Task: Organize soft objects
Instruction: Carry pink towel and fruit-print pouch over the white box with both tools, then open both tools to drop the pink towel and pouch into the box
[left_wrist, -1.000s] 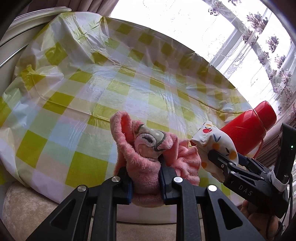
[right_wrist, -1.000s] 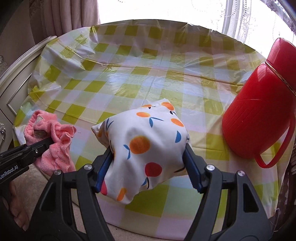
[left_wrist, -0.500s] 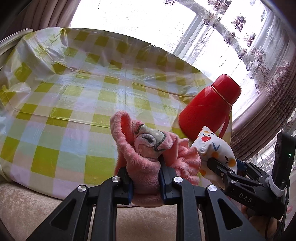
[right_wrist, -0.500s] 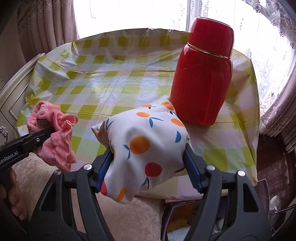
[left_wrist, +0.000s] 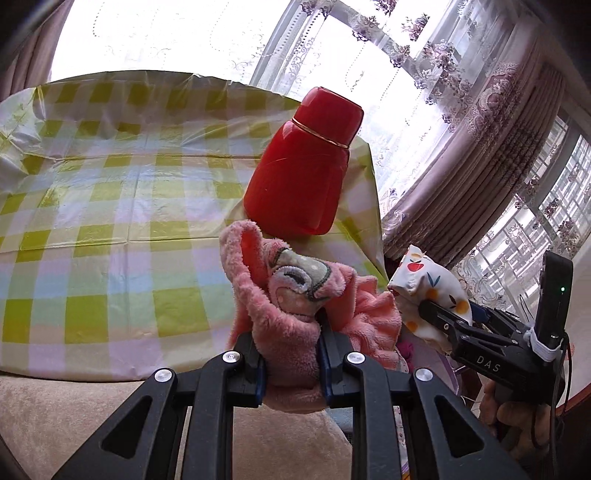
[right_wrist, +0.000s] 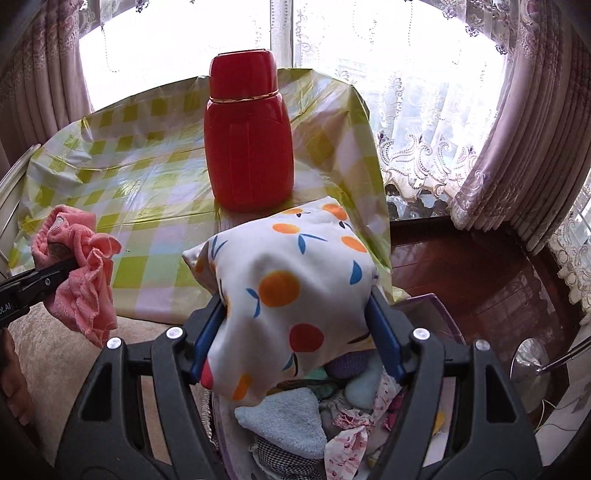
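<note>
My left gripper (left_wrist: 290, 354) is shut on a pink fluffy cloth (left_wrist: 291, 295) and holds it in the air near the table's front right corner; it also shows in the right wrist view (right_wrist: 79, 269). My right gripper (right_wrist: 295, 332) is shut on a white fruit-print pouch (right_wrist: 291, 284), held above a clear bin (right_wrist: 441, 314) with several soft cloths (right_wrist: 288, 417) inside. The pouch also shows in the left wrist view (left_wrist: 428, 288).
A red thermos jug (right_wrist: 247, 136) stands on the table with the yellow checked cloth (right_wrist: 147, 166), close behind both held items. A beige cushioned seat (left_wrist: 74, 413) lies below. Curtains (right_wrist: 535, 129), windows and a dark wooden floor (right_wrist: 461, 266) are to the right.
Both grippers have swung to the right with their loads, off the table's middle. The red jug now sits straight ahead, and the bin of cloths has come into view under the pouch.
</note>
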